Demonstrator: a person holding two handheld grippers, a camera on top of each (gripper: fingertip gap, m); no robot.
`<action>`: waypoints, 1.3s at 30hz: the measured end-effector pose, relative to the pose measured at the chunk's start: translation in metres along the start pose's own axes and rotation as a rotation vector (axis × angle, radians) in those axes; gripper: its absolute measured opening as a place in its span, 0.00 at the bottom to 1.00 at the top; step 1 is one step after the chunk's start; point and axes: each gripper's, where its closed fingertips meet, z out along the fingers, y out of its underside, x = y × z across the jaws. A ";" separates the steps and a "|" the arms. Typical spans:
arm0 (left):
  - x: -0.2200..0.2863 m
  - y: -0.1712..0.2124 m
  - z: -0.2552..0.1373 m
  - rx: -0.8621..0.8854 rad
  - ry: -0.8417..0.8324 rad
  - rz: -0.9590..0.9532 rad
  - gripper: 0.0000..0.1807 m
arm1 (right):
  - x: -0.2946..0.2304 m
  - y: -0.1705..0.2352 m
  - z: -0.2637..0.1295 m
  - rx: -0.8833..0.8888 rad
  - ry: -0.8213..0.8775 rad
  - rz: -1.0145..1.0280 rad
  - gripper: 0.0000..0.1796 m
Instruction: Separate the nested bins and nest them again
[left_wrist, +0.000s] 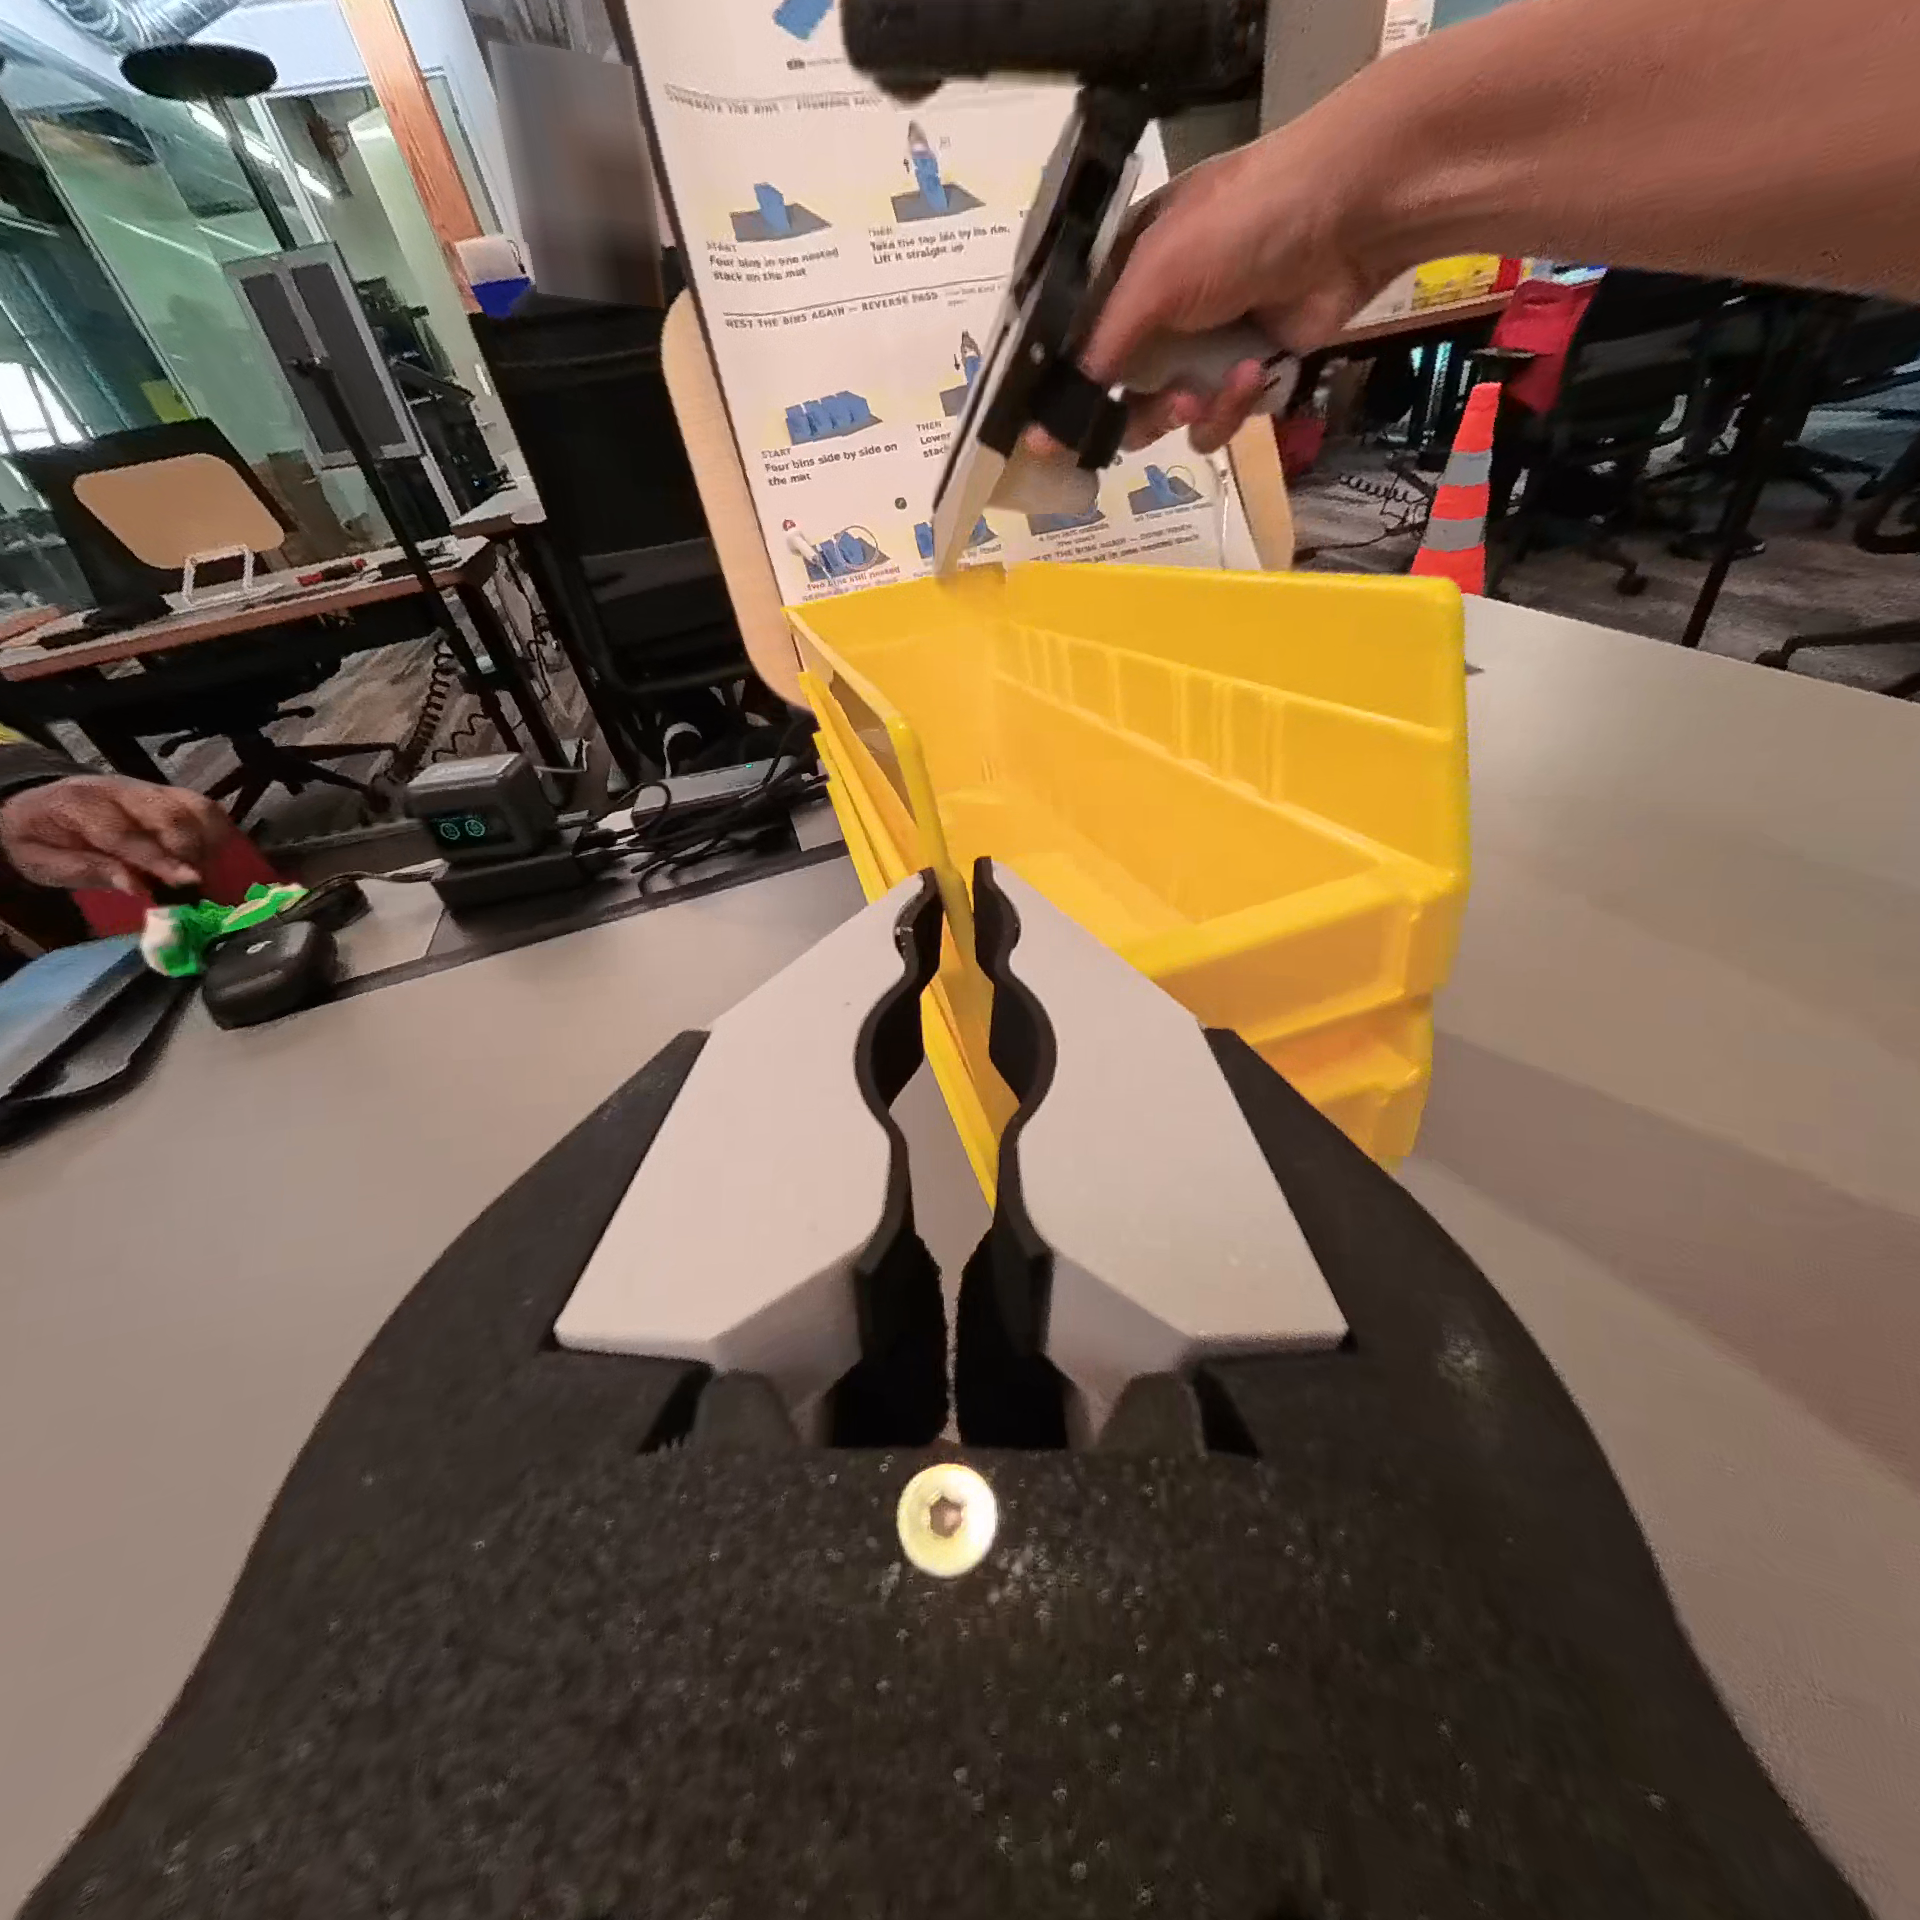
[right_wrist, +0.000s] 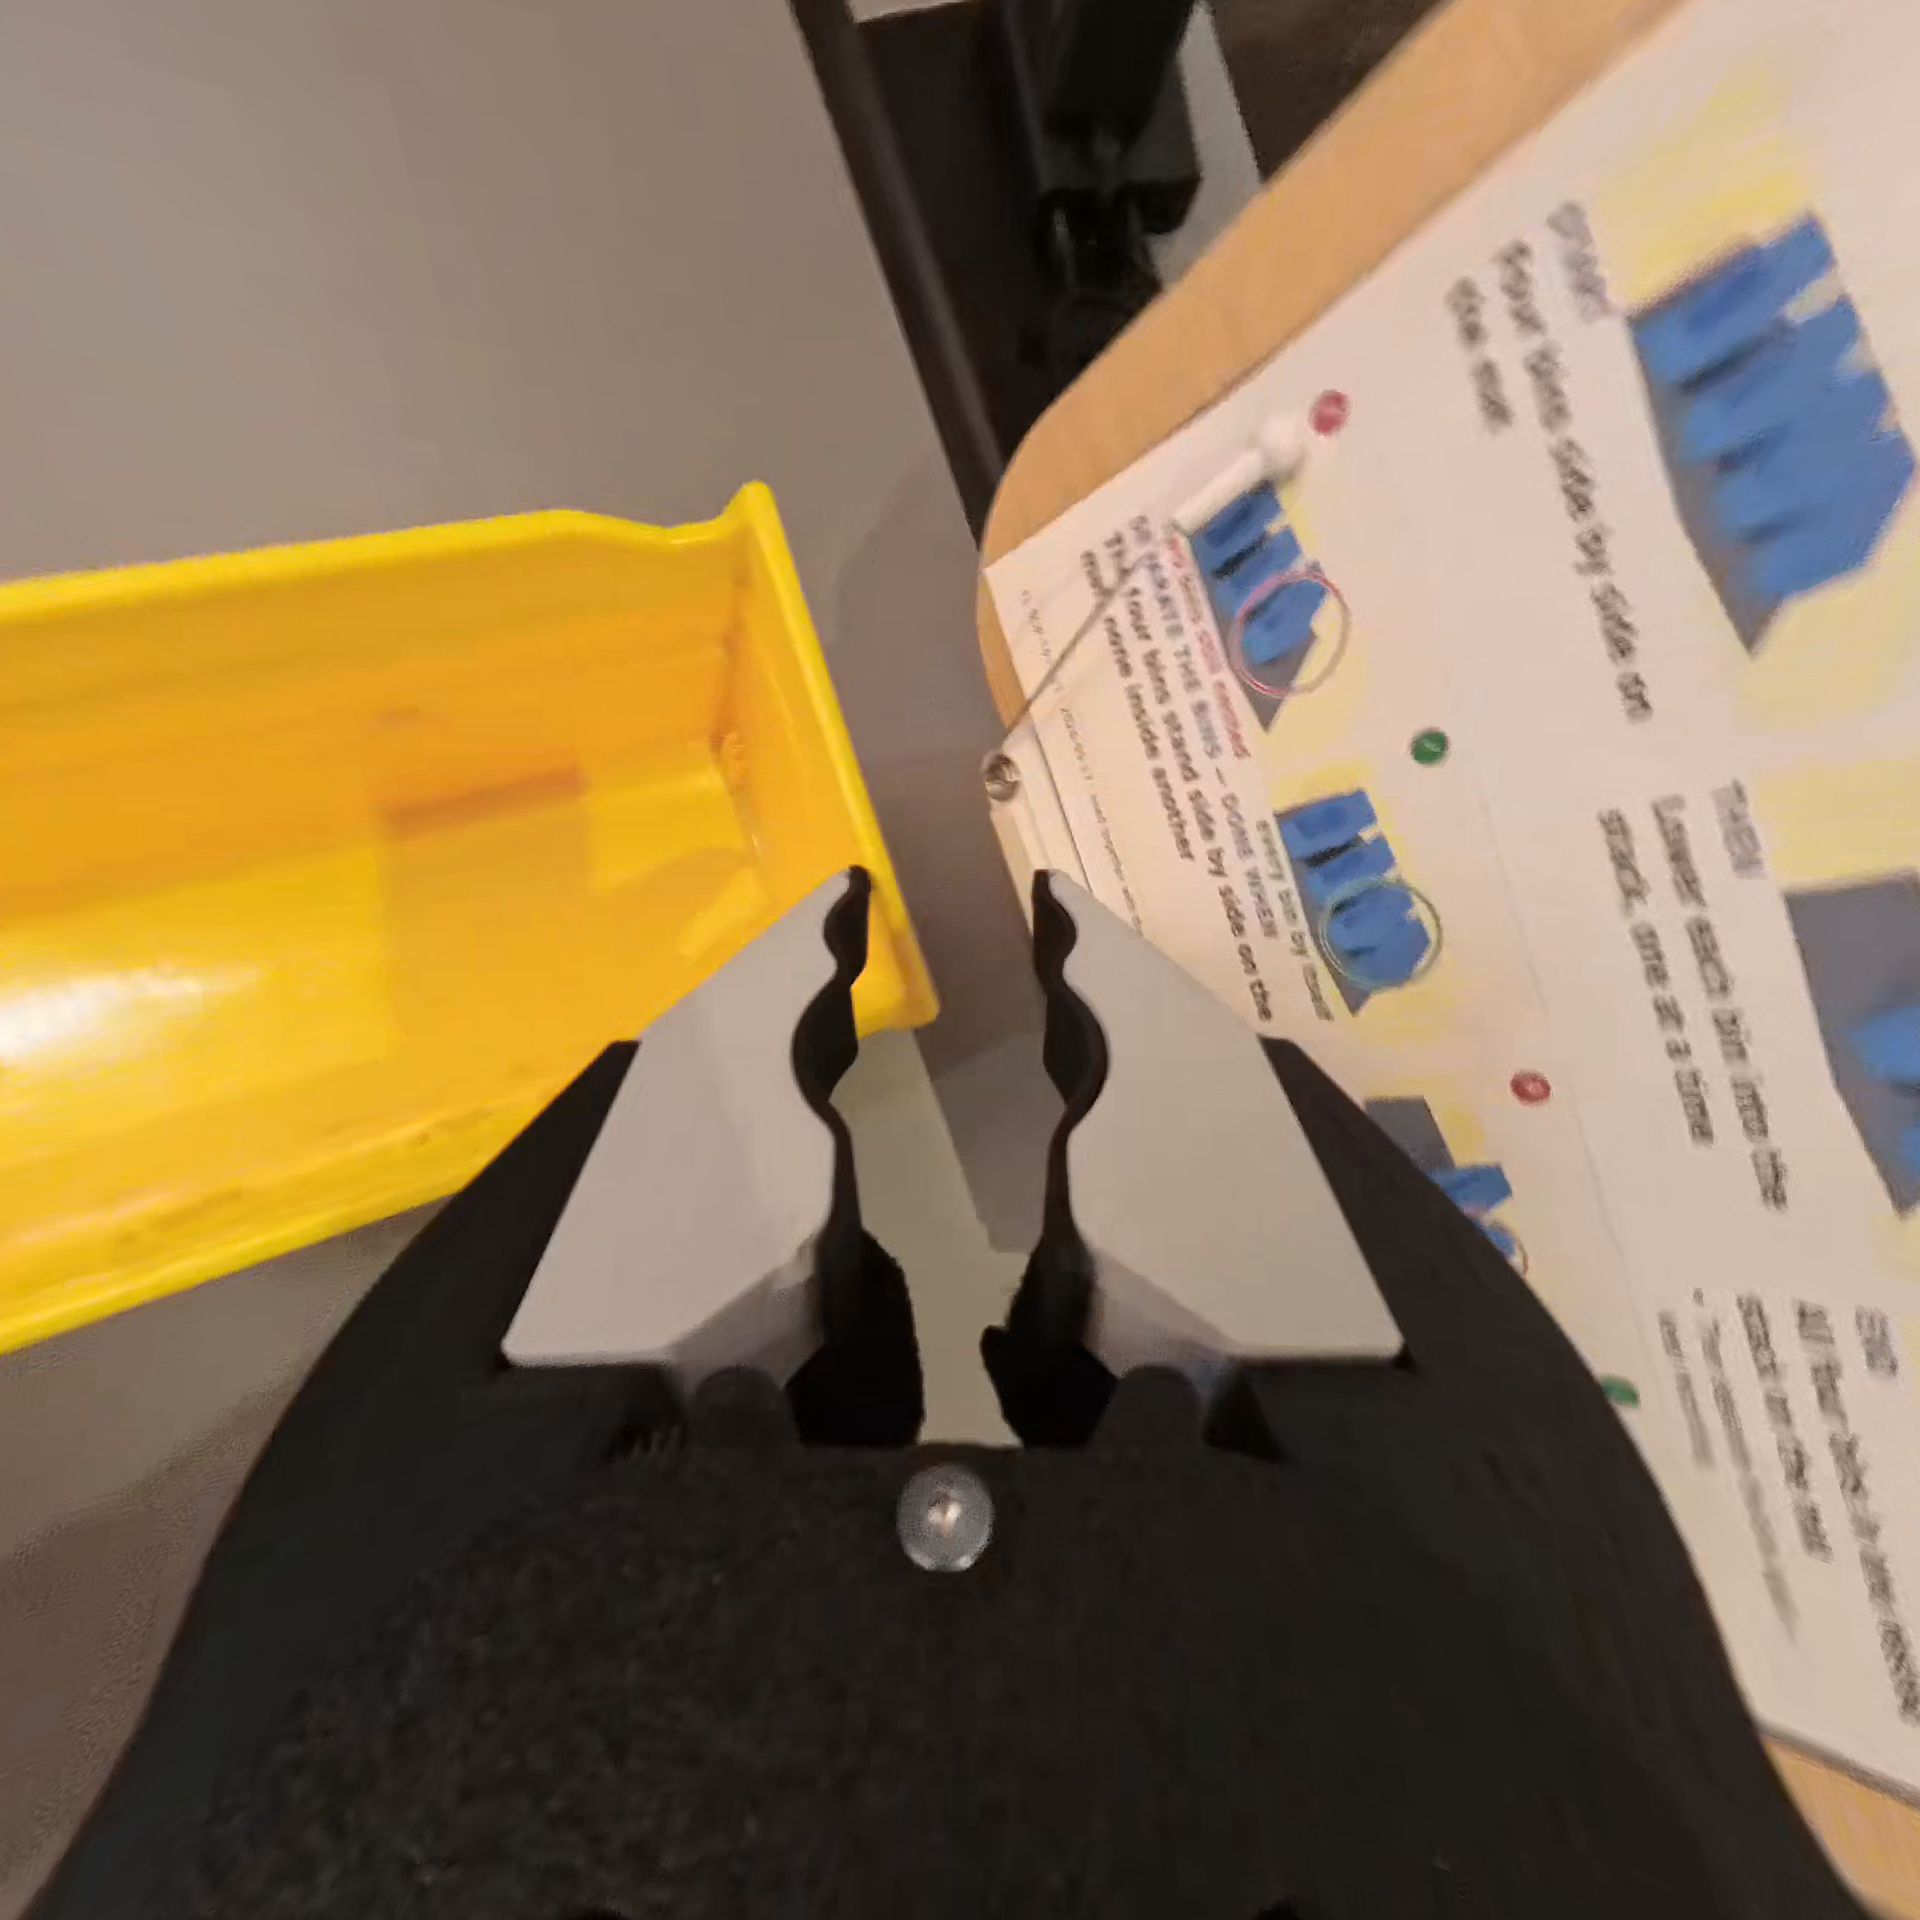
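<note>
While the left claw (left_wrist: 956, 883) pinches the near rim of the yellow nested bins (left_wrist: 1195, 790) on the grey desk (left_wrist: 1683, 935), seemingly to anchor them, the right claw (right_wrist: 951, 899) hovers empty and parted at the far rim, likely readying a lift.

An open-plan office or lab space is suggested: dark desks (left_wrist: 239, 613), black swivel chairs (left_wrist: 1683, 416), glass partition walls (left_wrist: 125, 301) and grey carpet are seen (an orange-and-grey traffic cone (left_wrist: 1460, 478) stands there), plus a printed instruction sheet on a wooden board (right_wrist: 1455, 831).
</note>
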 end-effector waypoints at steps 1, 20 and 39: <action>0.000 0.000 -0.006 0.005 0.000 0.001 0.01 | -0.011 0.000 0.003 -0.013 -0.043 -0.058 0.17; 0.003 0.013 -0.005 -0.019 -0.040 0.028 0.02 | -0.025 -0.026 -0.011 -0.158 -0.053 -0.247 0.03; -0.006 0.030 -0.003 -0.054 0.143 -0.193 0.22 | -0.023 -0.002 0.016 -0.222 0.001 -0.248 0.05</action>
